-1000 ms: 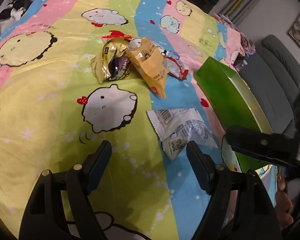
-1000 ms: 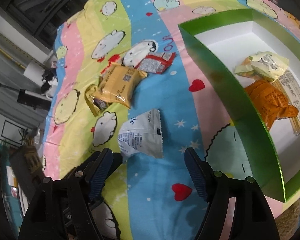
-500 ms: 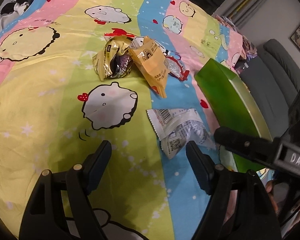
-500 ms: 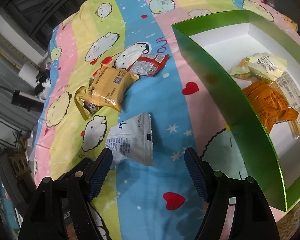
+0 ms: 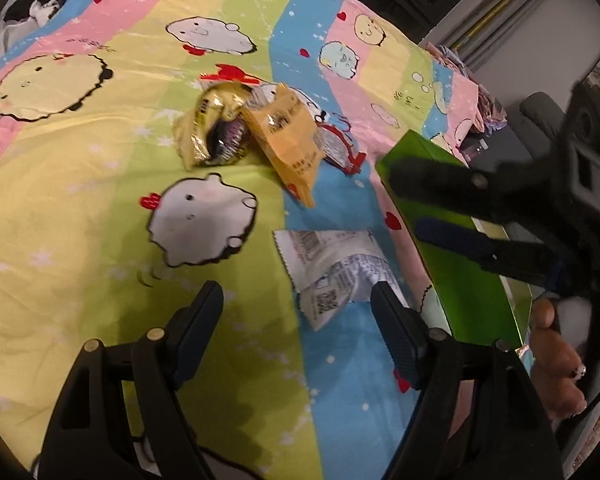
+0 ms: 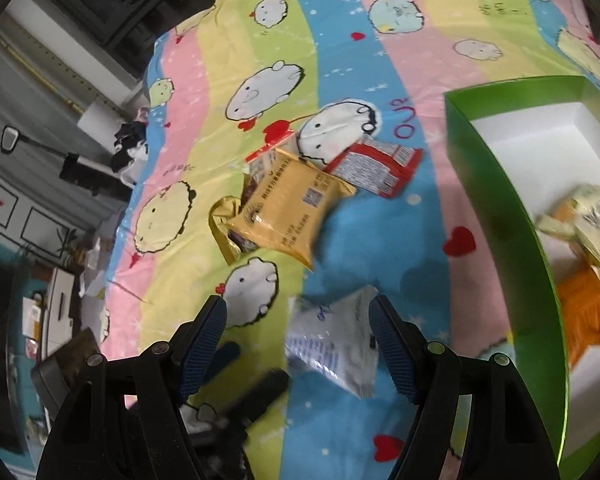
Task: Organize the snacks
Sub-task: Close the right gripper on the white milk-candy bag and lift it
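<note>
Both my grippers are open and hold nothing. My right gripper (image 6: 298, 338) hovers over the white snack packet (image 6: 334, 350), which lies on the striped cloth (image 6: 380, 60) beside the green box (image 6: 496, 216). My left gripper (image 5: 296, 330) waits just beside that same packet.

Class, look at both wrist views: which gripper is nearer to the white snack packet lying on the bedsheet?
Right. The right gripper hangs over the white packet, which lies between its open fingers. The left gripper is open too, but the packet lies ahead of it, beside one fingertip.
</note>
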Demonstrator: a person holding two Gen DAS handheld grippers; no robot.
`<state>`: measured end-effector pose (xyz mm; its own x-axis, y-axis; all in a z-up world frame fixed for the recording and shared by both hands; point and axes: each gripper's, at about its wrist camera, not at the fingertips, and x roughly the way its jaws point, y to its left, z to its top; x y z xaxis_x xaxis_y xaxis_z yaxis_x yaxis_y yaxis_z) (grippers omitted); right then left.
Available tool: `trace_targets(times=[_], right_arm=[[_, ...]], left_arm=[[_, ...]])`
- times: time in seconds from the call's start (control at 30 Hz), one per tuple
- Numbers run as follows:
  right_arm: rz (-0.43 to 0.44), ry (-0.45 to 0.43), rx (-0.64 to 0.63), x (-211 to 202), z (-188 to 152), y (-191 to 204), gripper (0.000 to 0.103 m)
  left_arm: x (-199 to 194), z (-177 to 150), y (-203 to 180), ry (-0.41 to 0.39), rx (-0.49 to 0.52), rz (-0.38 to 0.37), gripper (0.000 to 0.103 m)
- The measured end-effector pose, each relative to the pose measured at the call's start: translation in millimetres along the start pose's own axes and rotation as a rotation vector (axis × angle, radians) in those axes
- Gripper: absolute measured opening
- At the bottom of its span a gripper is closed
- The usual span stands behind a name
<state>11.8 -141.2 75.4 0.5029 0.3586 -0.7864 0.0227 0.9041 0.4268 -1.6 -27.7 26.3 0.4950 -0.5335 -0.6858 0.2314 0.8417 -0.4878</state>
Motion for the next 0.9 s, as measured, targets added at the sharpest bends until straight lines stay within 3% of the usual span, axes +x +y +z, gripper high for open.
trace_targets(times=[0.2,0.47,0.53,0.6,0.9], right_arm=[[-0.006,0.051,-0.008,23.7,-5.8,-10.2,0.075],[-0.005,0.143,-0.006,50.1,-15.7,-17.3,0.075],[-0.021,0.127,-0.019,49.7,-17.0,-16.6,0.071],[-0.049,0.117,-0.035,49.2,-18.0,-16.0,0.059],[-0.034,0.043,-0.079,28.9,-19.6,-3.5,0.054]], left_arm=[[9.6,2.8,-4.9,-0.007,-0.004,-0.062,0.075],[24.1,4.2,-9.2,0.01,-0.005,-0.135,0.057],[26.0,3.6,-10.7,0.011,0.003,-0.134,0.052],[25.0,3.0,-12.7,0.007,0.015,-0.144,0.049],[4.9,3.0,-23.3,-0.074,0.081,-0.136,0.047]])
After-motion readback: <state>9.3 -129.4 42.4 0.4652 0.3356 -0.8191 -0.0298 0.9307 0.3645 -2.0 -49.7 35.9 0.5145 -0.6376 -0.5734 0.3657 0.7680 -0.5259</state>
